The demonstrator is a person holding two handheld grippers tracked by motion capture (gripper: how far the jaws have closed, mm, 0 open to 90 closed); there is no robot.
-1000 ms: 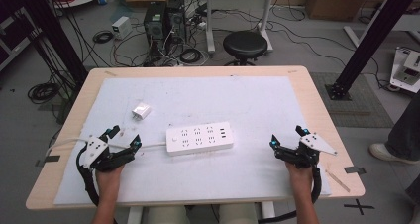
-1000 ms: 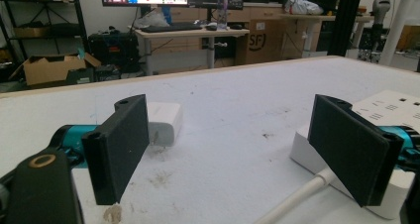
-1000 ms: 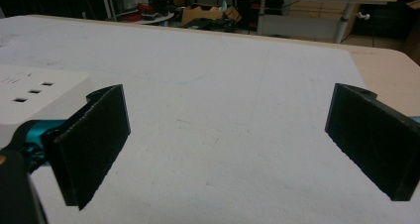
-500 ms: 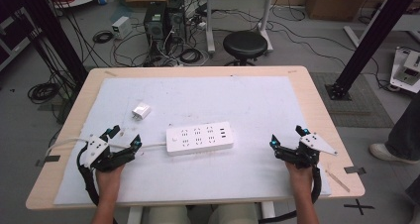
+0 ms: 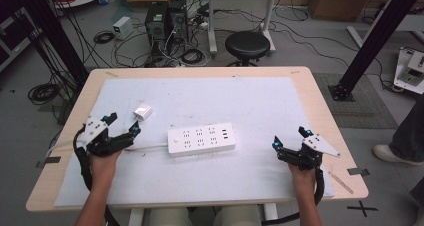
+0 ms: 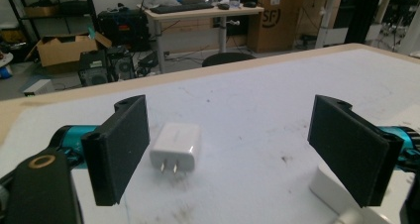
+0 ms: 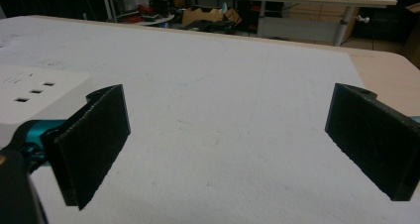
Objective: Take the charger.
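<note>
Table (image 5: 320, 93): pale wood top, covered by a white mat (image 5: 250, 101), centre of the high view.

Power strip (image 5: 201, 140): white, lying flat at the middle of the mat, long side running left to right, sockets facing up. A white cord leaves its left end toward the left gripper. In the right gripper view its corner sits at the left edge (image 7: 34, 97), beyond the left jaw.

Charger (image 5: 143, 112): small white plug block, lying on the mat up and left of the strip, apart from it. In the left gripper view (image 6: 176, 145) it lies flat between the jaws, nearer the left one, its two prongs pointing toward the camera. Nothing touches it.

Left gripper (image 5: 122, 124): lower left of the high view, held in a hand (image 5: 102, 166), low over the mat, just below and left of the charger. Jaws spread wide, nothing between the pads.

Right gripper (image 5: 290, 138): lower right of the high view, held in a hand (image 5: 302, 178), well right of the strip. Jaws spread wide over bare mat, holding nothing.

Floor beyond the table: stool (image 5: 247, 45), computer towers (image 5: 167, 18), loose cables.
</note>
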